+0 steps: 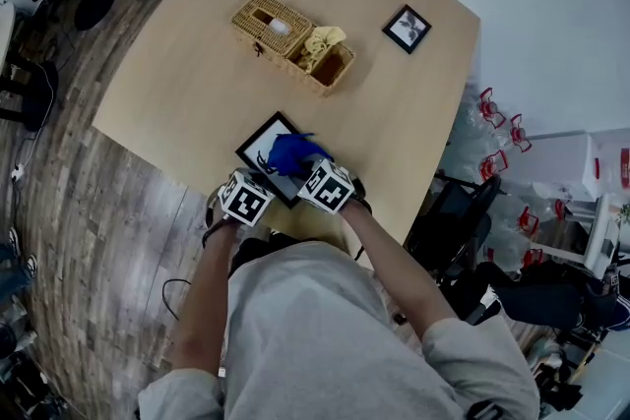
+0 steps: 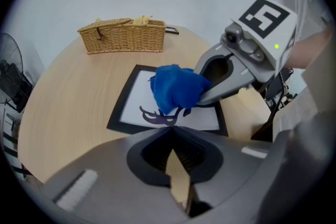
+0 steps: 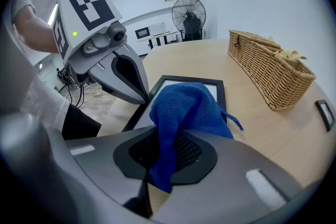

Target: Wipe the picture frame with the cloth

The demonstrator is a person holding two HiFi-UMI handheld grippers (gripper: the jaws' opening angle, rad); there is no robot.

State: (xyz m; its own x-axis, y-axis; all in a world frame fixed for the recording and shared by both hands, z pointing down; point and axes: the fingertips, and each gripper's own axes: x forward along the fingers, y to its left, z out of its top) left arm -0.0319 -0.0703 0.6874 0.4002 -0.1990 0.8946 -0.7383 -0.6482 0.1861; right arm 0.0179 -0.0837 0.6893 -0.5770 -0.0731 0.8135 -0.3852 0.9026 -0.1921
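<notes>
My right gripper point(image 3: 161, 161) is clamped on the blue cloth point(image 3: 185, 107), which is bunched over the black picture frame point(image 3: 222, 93). The left gripper point(image 3: 140, 96) is at the frame's left edge, and a wicker basket point(image 3: 265, 68) stands to the right.

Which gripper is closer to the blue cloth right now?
Right. The right gripper is clamped on the blue cloth, holding it over the picture frame. The left gripper sits alongside at the frame's near edge, clear of the cloth.
</notes>
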